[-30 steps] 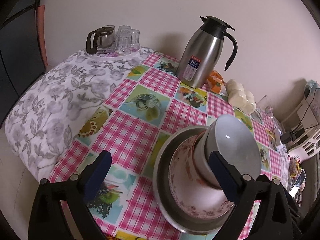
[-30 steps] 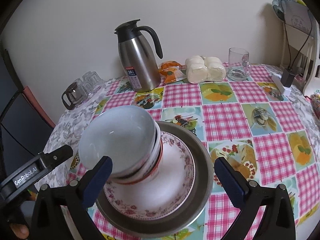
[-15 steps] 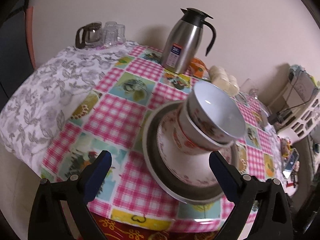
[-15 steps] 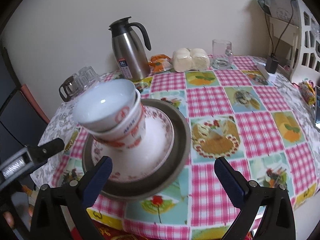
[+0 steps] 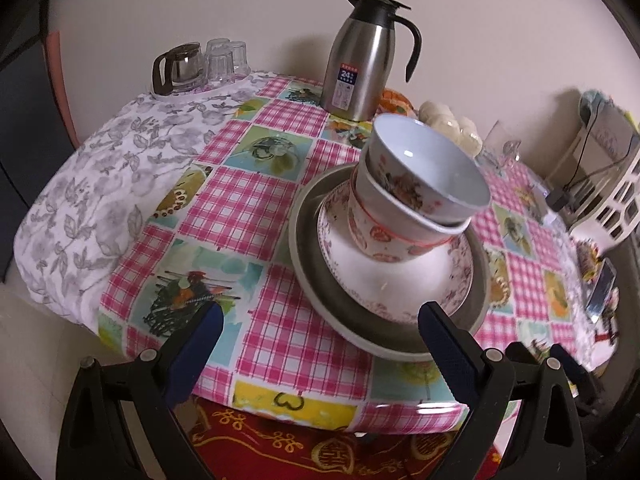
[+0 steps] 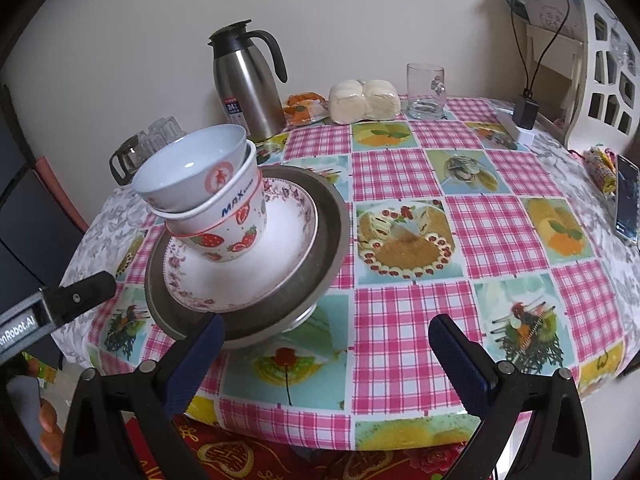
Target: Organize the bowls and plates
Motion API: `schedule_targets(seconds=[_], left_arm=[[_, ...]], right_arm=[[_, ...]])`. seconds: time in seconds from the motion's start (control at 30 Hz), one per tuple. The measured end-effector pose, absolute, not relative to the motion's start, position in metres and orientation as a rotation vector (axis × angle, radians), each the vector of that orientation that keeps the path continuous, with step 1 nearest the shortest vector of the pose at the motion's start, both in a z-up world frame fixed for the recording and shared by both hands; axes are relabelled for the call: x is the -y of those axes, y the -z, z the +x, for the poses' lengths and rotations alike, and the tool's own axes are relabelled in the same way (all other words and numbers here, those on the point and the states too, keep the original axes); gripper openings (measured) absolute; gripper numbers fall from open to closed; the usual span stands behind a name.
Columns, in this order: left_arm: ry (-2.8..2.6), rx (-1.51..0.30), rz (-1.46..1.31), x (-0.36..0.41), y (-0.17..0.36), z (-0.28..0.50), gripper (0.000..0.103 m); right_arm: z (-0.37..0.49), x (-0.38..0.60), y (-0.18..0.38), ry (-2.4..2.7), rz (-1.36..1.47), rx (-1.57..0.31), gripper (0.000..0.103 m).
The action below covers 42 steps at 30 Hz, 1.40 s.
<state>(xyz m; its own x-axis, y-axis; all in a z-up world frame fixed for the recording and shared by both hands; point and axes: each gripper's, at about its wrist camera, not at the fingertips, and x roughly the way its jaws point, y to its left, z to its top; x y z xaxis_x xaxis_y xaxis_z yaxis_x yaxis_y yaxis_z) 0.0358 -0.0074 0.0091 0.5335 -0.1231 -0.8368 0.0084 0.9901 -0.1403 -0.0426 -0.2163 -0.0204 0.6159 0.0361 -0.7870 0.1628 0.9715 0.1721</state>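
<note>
One stack stands on the checked tablecloth near the front edge. At the bottom is a grey metal dish (image 5: 316,280) (image 6: 332,236), then a floral-rimmed white plate (image 5: 404,280) (image 6: 256,264), then a strawberry-print bowl (image 5: 384,236) (image 6: 228,224), and on top a white bowl (image 5: 428,172) (image 6: 192,168). My left gripper (image 5: 320,356) is open, low before the table edge, nothing between its fingers. My right gripper (image 6: 326,360) is open too, in front of the stack's right side, empty. The left gripper's finger (image 6: 80,292) shows at the left of the right wrist view.
A steel thermos jug (image 5: 360,56) (image 6: 248,84) stands at the back. A glass teapot with tumblers (image 5: 200,66) sits back left. Wrapped buns (image 6: 364,100), a glass mug (image 6: 426,86), a phone (image 6: 626,196) and a white chair (image 6: 600,60) lie to the right.
Both grippers have drawn back and down from the stack toward the table's front edge. The stack stands where it was, and both grippers stayed open.
</note>
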Motion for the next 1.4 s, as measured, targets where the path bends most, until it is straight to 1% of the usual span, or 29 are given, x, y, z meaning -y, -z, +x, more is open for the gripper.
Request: schedule_targets(seconds=[0.17, 0.47, 1.4], left_arm=[[0.016, -1.027, -0.006, 0.020, -0.006, 0.031, 0.098], [-0.015, -1.042, 0.073, 0.030, -0.003, 0.022, 0.098], [-0.060, -1.068, 0.100, 0.031, 0.002, 0.022, 0.098]], right_arm=[[-0.048, 0.219, 0.021, 0.077, 0.237, -0.906, 0.103], [-0.056, 0.227, 0.019, 0.093, 0.260, -0.894, 0.103], [-0.056, 0.234, 0.022, 0.096, 0.272, -0.914, 0.103]])
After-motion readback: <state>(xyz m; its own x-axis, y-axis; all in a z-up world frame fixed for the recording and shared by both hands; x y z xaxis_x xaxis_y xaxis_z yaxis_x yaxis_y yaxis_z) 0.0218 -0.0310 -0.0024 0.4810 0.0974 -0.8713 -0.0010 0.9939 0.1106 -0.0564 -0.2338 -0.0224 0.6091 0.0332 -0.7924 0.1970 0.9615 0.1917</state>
